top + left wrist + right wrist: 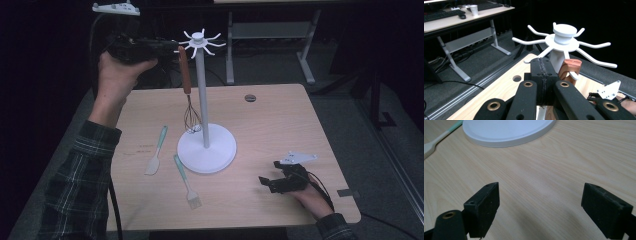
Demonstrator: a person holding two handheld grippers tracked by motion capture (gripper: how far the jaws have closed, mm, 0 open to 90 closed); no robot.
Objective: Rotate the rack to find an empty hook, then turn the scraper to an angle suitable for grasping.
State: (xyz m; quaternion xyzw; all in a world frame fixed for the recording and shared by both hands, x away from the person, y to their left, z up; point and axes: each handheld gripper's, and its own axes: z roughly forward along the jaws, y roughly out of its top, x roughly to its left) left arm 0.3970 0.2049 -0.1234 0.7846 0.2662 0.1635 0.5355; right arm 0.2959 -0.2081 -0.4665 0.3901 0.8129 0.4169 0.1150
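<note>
Evidently a hanging job is in hand — the wooden-handled wire whisk [187, 90] is seen at upper centre of the high view, its handle loop slipped over one arm of the white spoked utensil stand [205, 100] so that it dangles freely. Just left of it, the left gripper [172, 49] is held clenched on nothing. At lower right the right gripper [266, 183] is rested on the pale wooden table [280, 130], jaws spread and empty — parked, probably, until needed.
</note>
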